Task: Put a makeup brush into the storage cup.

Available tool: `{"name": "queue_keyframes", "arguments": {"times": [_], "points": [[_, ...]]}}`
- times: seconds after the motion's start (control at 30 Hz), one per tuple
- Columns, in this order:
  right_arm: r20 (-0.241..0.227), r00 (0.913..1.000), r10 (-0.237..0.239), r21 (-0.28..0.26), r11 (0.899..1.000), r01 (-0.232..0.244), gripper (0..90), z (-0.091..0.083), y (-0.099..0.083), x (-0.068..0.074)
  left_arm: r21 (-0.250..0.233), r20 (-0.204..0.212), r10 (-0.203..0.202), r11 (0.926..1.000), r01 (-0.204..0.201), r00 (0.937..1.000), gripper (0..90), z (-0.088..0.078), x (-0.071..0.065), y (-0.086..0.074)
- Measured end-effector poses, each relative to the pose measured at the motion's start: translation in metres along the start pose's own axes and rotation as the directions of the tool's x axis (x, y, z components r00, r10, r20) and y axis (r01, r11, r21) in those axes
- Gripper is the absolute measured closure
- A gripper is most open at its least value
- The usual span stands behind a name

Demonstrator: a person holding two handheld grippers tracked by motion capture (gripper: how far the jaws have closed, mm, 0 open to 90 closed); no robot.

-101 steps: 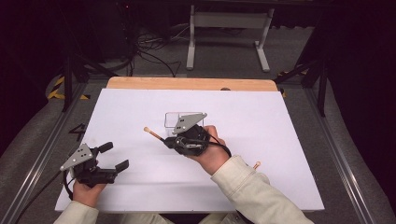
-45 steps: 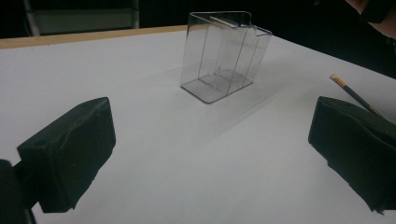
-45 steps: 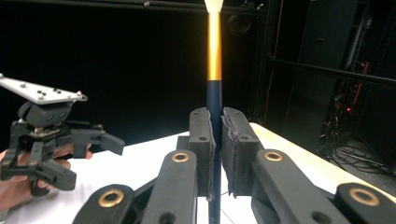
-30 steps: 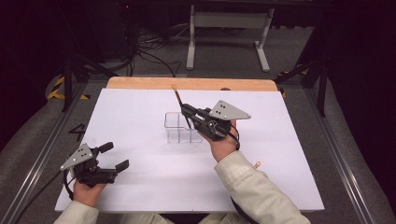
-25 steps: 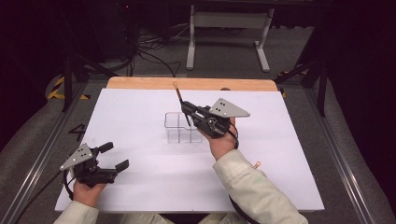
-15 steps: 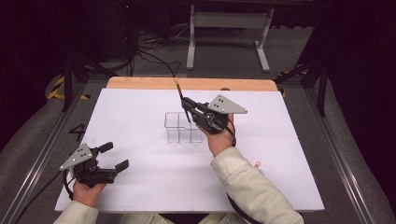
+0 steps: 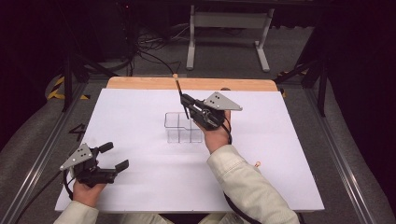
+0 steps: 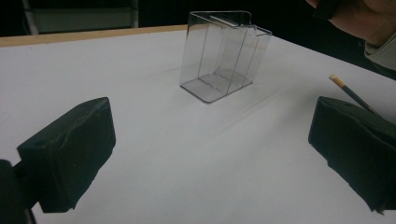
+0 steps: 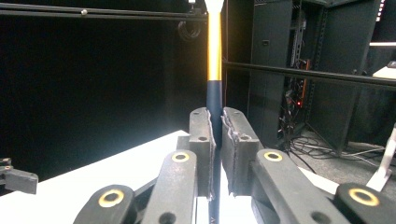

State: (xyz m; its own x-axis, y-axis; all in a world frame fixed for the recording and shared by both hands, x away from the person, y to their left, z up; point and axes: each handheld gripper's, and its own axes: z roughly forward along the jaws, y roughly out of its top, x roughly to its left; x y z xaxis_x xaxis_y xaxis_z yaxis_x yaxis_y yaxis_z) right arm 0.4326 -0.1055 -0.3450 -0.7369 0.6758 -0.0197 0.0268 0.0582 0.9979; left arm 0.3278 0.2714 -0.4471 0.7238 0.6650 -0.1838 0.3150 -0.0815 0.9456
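Over the white table, right claw pinches a brush; left claw rests spread.

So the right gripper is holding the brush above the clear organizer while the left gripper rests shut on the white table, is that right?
Not quite: the left gripper is open, its jaws wide apart in the left gripper view. The right gripper does hold the brush above the clear organizer, over the white table.

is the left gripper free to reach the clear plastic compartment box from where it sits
Probably yes: the left gripper stands open and holds nothing, with bare white table between it and the clear plastic compartment box.
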Motion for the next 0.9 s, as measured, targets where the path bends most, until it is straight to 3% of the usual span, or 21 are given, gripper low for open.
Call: {"name": "queue_keyframes", "arguments": {"times": [0.9], "points": [[0.028, 0.9983, 0.051, 0.067, 0.996, -0.053, 83.2, 0.015, -0.034, -0.006, 0.001, 0.005, -0.003, 1.0000, 0.003, 1.0000, 1.3, 0.001, 0.000, 0.000]]}}
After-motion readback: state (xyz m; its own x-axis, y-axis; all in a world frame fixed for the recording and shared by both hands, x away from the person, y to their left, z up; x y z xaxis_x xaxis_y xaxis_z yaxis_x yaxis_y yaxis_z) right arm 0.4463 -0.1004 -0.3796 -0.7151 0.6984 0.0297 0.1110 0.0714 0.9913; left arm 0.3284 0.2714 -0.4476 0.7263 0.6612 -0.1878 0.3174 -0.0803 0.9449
